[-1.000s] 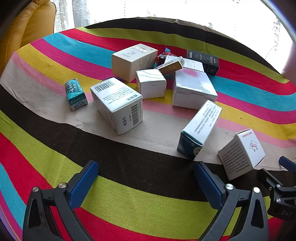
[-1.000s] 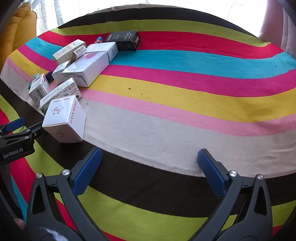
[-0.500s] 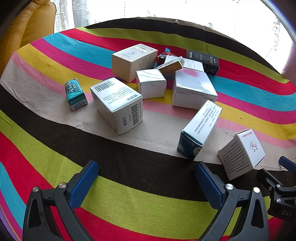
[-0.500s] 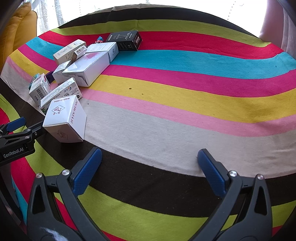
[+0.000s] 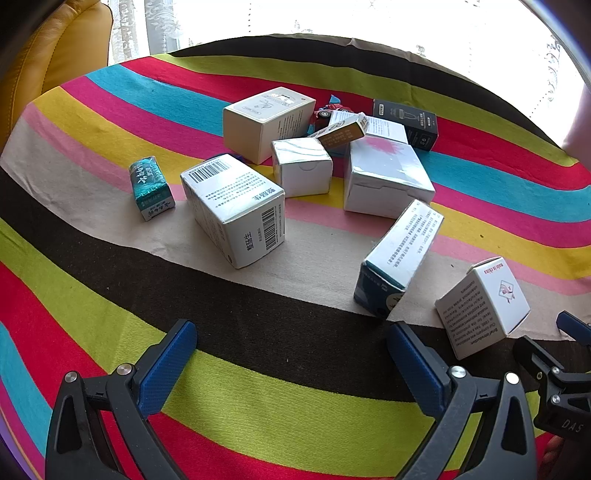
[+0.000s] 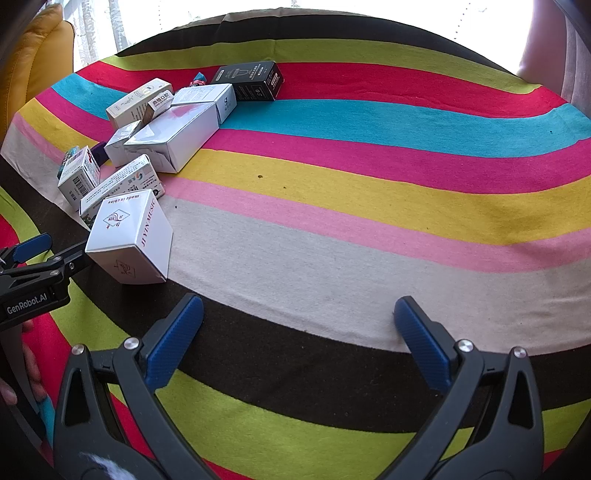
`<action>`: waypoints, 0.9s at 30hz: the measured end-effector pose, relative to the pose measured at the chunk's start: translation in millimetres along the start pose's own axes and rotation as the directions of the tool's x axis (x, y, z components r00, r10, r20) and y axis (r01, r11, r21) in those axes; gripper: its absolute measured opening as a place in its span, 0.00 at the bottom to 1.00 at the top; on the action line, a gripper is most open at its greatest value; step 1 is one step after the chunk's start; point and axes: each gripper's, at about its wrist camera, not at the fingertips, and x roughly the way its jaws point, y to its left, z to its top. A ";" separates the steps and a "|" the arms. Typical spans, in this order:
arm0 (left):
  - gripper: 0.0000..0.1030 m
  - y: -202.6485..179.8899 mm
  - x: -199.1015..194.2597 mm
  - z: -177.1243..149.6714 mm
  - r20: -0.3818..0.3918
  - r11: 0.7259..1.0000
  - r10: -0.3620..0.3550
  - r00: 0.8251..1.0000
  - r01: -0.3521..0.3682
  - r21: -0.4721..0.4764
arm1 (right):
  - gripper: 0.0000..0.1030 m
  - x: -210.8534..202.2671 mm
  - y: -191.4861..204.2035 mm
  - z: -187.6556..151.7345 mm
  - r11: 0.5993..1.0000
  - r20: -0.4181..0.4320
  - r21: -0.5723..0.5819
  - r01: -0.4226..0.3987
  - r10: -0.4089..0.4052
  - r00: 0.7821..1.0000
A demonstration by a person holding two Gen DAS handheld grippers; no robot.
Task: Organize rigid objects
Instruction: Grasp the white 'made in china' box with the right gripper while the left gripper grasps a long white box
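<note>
Lying scattered in a loose cluster: barcoded white box point(image 5: 236, 206) on its side; small teal packet point(image 5: 149, 187) just left; long blue-ended carton point(image 5: 400, 256) tilting; white cube box point(image 5: 484, 306) tipping nearest; black box point(image 5: 406, 123) sitting farthest.

Daylight from the blown-out window point(image 5: 369, 18) at twelve o'clock glared off the glossy white box point(image 5: 386, 177), and fisheye bending darkened the edges.

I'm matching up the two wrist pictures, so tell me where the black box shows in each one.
Left wrist view: the black box lies at the upper right, at the far end of the pile.
Right wrist view: the black box sits upper left of centre, farthest in the row.
Shared landmark: the white box marked made in china, nearest both cameras.
</note>
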 end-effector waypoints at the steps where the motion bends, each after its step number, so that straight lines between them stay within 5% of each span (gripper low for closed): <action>1: 1.00 1.2 -0.8 -0.6 -0.001 1.000 -0.003 1.000 0.003 0.001 | 1.00 0.9 0.2 1.1 1.000 0.000 0.002 0.000 0.000 1.000; 9: 1.00 21.7 -5.0 -4.8 -0.020 0.987 -0.097 0.995 0.099 0.130 | 1.00 -9.3 15.0 -10.8 0.994 -0.020 -0.087 -0.069 0.068 0.998; 15: 1.00 71.7 -4.4 -3.2 -0.010 0.997 -0.049 0.999 0.050 0.052 | 1.00 -12.7 66.7 -17.1 0.953 -0.040 -0.247 -0.177 0.173 0.984; 27: 1.00 71.2 -4.0 -3.7 0.001 0.998 -0.042 0.999 0.042 0.048 | 1.00 21.8 97.9 24.2 0.967 -0.039 -0.207 -0.148 0.143 0.989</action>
